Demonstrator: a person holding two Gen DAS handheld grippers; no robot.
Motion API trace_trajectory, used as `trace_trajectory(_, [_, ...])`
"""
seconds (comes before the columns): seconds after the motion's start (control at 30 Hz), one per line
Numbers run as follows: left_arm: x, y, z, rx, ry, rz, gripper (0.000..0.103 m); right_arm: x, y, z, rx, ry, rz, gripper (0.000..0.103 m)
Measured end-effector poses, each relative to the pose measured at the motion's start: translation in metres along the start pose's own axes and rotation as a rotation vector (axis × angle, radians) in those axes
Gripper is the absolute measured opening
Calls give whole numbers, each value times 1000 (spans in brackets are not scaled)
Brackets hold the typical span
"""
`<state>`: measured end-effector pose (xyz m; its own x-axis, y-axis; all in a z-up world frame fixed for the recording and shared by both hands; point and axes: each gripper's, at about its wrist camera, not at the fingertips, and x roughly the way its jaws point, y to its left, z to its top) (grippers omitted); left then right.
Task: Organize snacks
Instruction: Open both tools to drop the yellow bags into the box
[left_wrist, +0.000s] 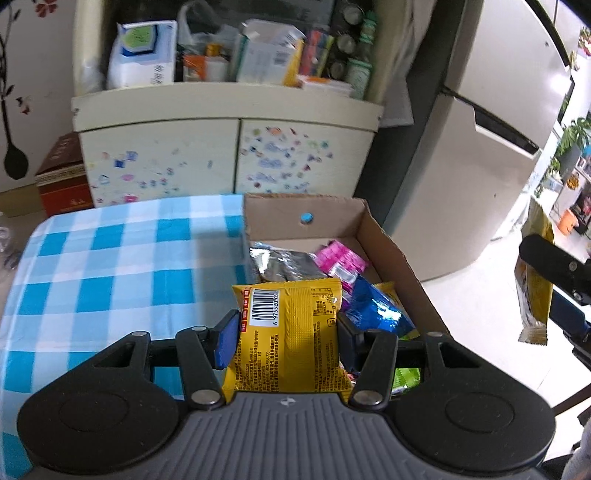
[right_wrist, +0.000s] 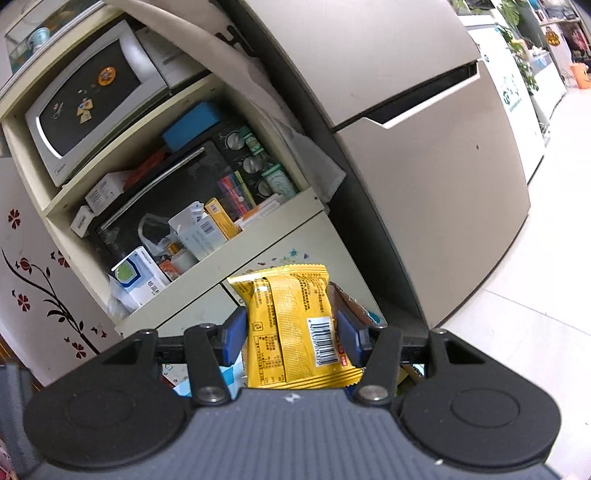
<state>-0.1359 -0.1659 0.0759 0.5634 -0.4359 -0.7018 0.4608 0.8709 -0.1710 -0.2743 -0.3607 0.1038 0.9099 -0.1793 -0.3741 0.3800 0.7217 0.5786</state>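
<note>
Left gripper (left_wrist: 286, 334): jaws narrowed, clamping a yellow snack packet (left_wrist: 291, 332) above the near edge of the cardboard box (left_wrist: 384, 240).
Right gripper (right_wrist: 291, 336): jaws narrowed, clamping a second yellow packet (right_wrist: 291, 325), clear of the table.
Box: at the right edge of the checked tablecloth (left_wrist: 110, 266).

A blue-and-white checked tablecloth (left_wrist: 110, 258) covers the table, and behind it stands a cream cabinet (left_wrist: 229, 110) whose two doors are dotted with small coloured stickers and whose open shelf is crammed with boxes, a white-and-blue carton (left_wrist: 142, 55) and a row of jars. A dark red box (left_wrist: 64, 177) sits on the floor at the cabinet's left, beside a wall bearing a black-and-red flower decal (right_wrist: 44, 288). A beige refrigerator (right_wrist: 424, 166) stands to the cabinet's right, and a white microwave (right_wrist: 88, 99) rests on a higher shelf of the cabinet.
</note>
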Motion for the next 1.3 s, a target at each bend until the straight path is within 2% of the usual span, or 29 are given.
trace_trajectory(0.23, [27,-12,-2,-7,41,-23,60,14,-6,-1,51,36,-5,53])
trace_trajectory(0.33, [34,-15,-4,9,51,-7,62,25,-12,-3,93,67,-28,53])
trace_trajectory(0.47, [32,-18,-8,34,38,24,85,36,-18,-6,143,107,-39,62])
trace_trajectory(0.6, [24,-17,-8,39,30,35,88,38,-21,-9,171,124,-31,75])
trace_trajectory(0.73, [17,-13,-10,29,44,60,93,36,-21,-8,174,121,-26,77])
trace_trajectory(0.93, [11,-7,-14,33,82,104,95,37,-15,-9,129,130,-42,81])
trace_trajectory(1.3, [-5,4,-7,29,106,146,102,36,2,-14,-9,157,-140,89])
